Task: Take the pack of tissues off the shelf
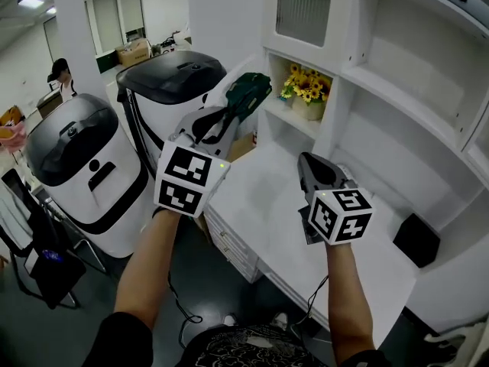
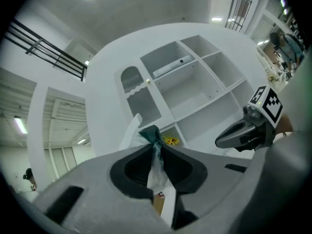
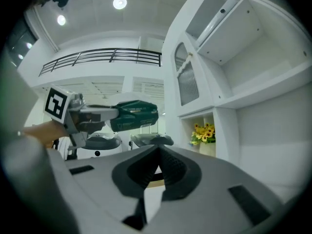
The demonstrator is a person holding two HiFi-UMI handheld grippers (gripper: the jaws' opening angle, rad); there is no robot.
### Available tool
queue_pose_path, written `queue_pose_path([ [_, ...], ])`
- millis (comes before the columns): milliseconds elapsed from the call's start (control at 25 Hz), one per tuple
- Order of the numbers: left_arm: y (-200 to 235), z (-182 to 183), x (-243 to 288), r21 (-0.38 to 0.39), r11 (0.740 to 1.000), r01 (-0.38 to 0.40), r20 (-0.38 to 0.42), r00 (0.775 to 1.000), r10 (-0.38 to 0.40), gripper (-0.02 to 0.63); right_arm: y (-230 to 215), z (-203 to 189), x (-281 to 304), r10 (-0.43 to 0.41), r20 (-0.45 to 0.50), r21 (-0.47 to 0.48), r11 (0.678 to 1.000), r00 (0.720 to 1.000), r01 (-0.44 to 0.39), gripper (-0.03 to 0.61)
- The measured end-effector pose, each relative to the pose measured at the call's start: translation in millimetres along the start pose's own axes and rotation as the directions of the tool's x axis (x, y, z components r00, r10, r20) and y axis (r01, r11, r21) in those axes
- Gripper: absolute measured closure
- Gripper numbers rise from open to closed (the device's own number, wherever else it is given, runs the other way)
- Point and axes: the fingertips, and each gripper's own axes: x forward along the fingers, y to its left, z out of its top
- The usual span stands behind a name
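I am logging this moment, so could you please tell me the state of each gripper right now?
Left gripper: closed on the pack of tissues, pinching its wrapper end.
Right gripper: closed, holding nothing.

Counter open ahead; flower pot blocks the back left, black box the right

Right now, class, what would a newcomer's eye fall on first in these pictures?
The dark green plastic pack of tissues, pinched in the left gripper and held in the air left of the white shelf unit. Next, the yellow sunflowers in a white pot, standing in a low compartment of that shelf.
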Motion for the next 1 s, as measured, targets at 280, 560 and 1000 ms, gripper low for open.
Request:
queue_pose_path([
  [280,21.9,-66.8,-44.8,-0.099,0.991,-0.090,-0.086,0.993,0.082,0.548,35.0,-5.7,18.7,0.034,0.005,-0.006,0.999,0.999,-0.034,0.574],
  [560,29.6,-112.5,-80.9,-0.184,0.969,-0.167,-0.128,0.981,0.145,0.548,65.0,-17.6,35.4,0.071,-0.008,-0.029,0.997,0.997,-0.071,0.574],
  [1000,59.8,-144.8,-107.0,-0.255,0.929,-0.267,-0.142,0.961,0.237,0.548,88.8,-33.1,57.5,0.093,-0.020,-0.060,0.994,0.995,-0.094,0.574],
])
